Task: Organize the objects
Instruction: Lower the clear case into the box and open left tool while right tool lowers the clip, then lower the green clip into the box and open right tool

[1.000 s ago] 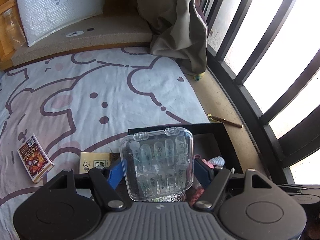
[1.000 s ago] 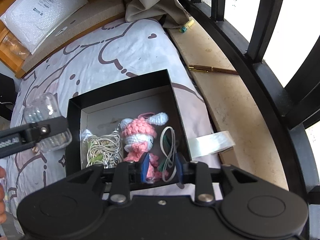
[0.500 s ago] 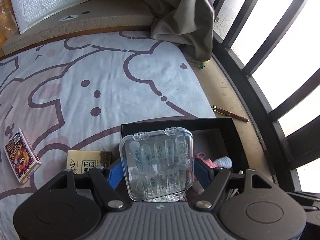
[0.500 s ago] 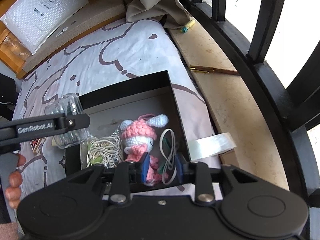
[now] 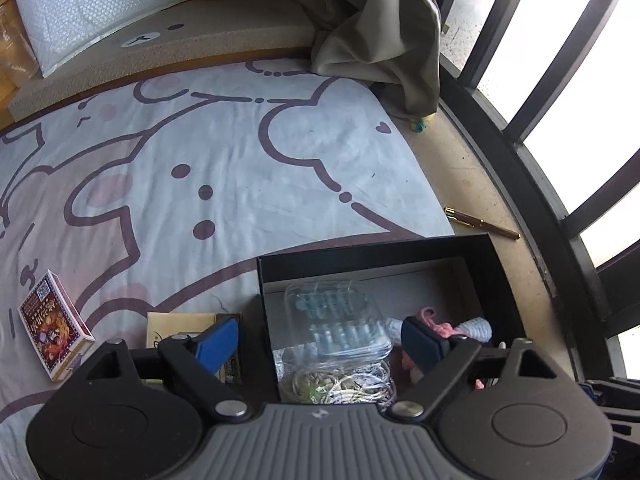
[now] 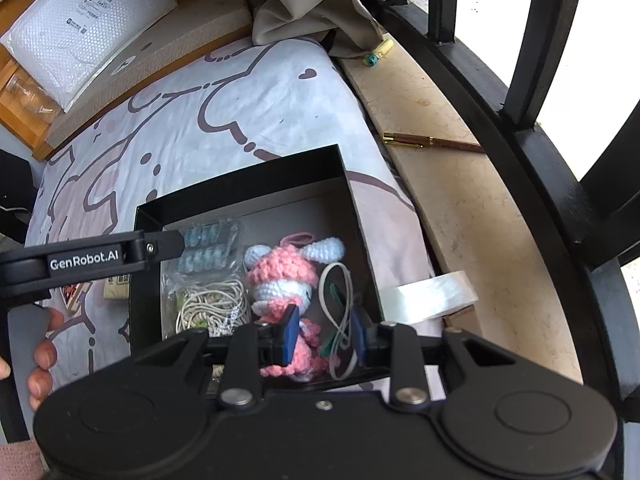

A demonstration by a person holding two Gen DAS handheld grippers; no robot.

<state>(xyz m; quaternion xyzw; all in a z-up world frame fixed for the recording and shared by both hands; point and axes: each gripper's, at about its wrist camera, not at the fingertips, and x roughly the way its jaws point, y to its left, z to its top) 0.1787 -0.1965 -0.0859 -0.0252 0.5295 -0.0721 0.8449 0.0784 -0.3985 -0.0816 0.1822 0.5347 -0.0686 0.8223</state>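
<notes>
A clear plastic case of false nails (image 5: 336,320) lies tilted inside the black box (image 5: 372,248), on a bundle of pale cord (image 5: 340,384). My left gripper (image 5: 320,332) hangs over it with its jaws opening; the blue pads stand wide of the case and do not touch it. In the right wrist view the case (image 6: 212,248) sits at the box's far left, beside a pink crochet doll (image 6: 284,276) and rubber bands (image 6: 340,296). My right gripper (image 6: 324,334) hovers over the box's near edge, its jaws a narrow gap apart with nothing clasped.
A card box (image 5: 54,326) and a tan packet (image 5: 176,322) lie on the sheet left of the black box. A tape roll (image 6: 432,294) and a pen (image 6: 432,142) rest on the stone ledge by the window bars. A curtain (image 5: 380,24) hangs at the back.
The left gripper carried the clear case down over the box, then its jaws spread and the case dropped in. The right gripper has not moved.
</notes>
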